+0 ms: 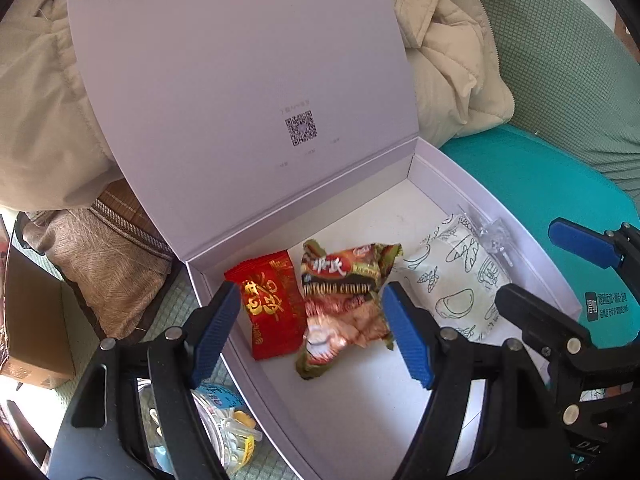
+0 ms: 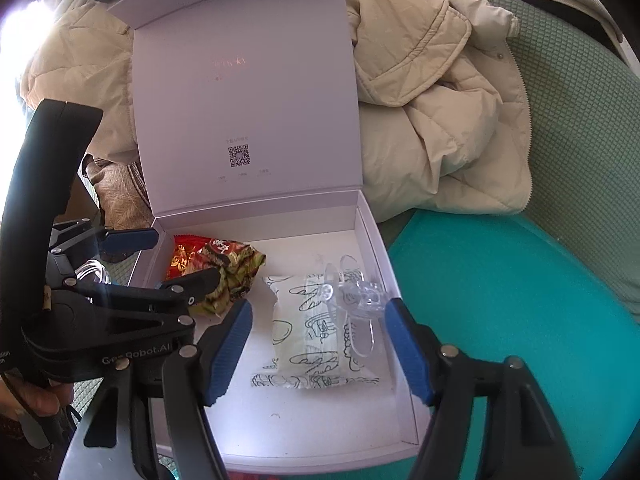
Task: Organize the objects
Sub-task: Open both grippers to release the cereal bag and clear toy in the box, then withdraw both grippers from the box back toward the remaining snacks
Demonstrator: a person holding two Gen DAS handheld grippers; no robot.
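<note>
A white box (image 1: 452, 168) stands open with its lid (image 1: 240, 80) propped up; it also shows in the right wrist view (image 2: 372, 232). Inside lie a red packet (image 1: 272, 304), a crumpled brown-green snack wrapper (image 1: 344, 296), a white printed packet (image 1: 456, 284) and a clear plastic clip (image 1: 492, 232). My left gripper (image 1: 312, 328) is open and empty, hovering above the red packet and the wrapper. My right gripper (image 2: 320, 348) is open and empty above the printed packet (image 2: 316, 332) and the clip (image 2: 356, 292). The wrapper (image 2: 236, 268) and the red packet (image 2: 182, 258) show partly behind the left gripper.
A beige quilted jacket (image 2: 432, 120) lies behind the box on a green sofa (image 2: 580, 120). A teal cushion (image 2: 500, 300) is right of the box. A round tub of small items (image 1: 224, 420) and a cardboard box (image 1: 36, 332) sit left of the white box.
</note>
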